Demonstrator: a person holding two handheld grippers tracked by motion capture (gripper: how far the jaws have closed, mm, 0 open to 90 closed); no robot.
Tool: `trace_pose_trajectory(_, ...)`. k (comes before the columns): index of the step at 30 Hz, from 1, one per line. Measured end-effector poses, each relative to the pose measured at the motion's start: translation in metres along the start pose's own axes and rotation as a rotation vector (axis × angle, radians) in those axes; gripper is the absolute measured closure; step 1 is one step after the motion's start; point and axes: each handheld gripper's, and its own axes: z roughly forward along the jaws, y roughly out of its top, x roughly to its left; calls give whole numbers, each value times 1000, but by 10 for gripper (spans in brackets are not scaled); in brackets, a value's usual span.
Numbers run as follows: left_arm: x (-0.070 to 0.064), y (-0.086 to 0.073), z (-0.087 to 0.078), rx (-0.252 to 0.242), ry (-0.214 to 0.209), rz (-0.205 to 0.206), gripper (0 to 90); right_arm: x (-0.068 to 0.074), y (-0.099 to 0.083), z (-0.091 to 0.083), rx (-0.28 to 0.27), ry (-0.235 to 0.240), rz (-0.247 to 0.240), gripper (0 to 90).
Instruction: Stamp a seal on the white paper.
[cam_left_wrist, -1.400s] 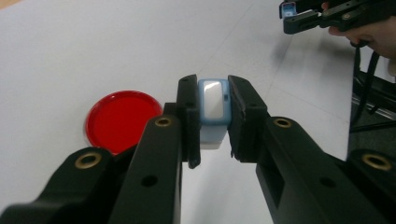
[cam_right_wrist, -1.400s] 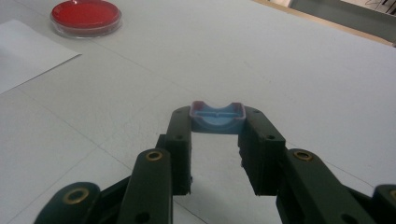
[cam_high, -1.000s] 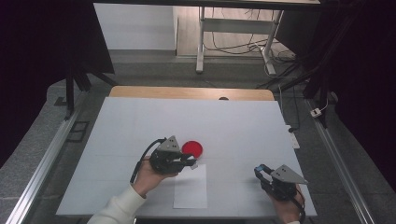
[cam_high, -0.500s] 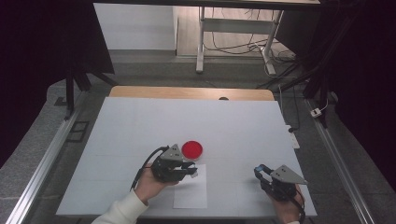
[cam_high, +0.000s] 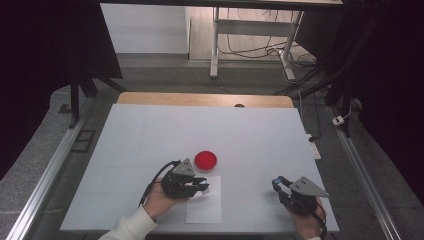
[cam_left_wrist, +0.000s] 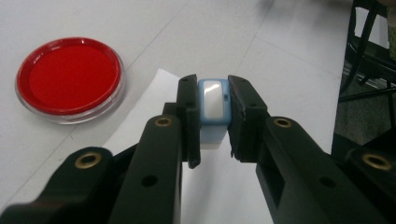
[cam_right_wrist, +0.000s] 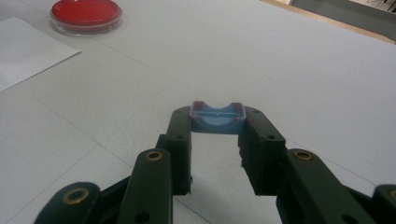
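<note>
Left gripper view: the left claw (cam_left_wrist: 212, 116) is clenched on a blue stamp (cam_left_wrist: 213, 103), held over the white paper (cam_left_wrist: 154, 98) on the surface (cam_high: 150, 130); pressing down seems next. Beside it, a red ink pad (cam_left_wrist: 67, 77) sits in its clear dish. The right claw (cam_right_wrist: 217, 140) is gripping a blue cap (cam_right_wrist: 217, 119).

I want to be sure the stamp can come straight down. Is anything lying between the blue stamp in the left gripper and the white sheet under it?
Nothing visible does. The left gripper is shut on the blue stamp, over the upper end of the white paper. The red ink pad sits on the table beside the sheet, off that path.
</note>
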Motion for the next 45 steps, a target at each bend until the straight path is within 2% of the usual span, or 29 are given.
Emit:
trace_pose_trajectory(7, -1, -3, -1, 2, -2, -2, 757, 0, 0, 0, -6, 0, 2, 654)
trace_pose_trajectory(27, -2, -9, 10, 44, 18, 8, 757, 1, 0, 0, 1, -4, -6, 654)
trace_pose_trajectory(45, -1, -8, 15, 50, 36, 7, 757, 1, 0, 1, 4, -9, -9, 654)
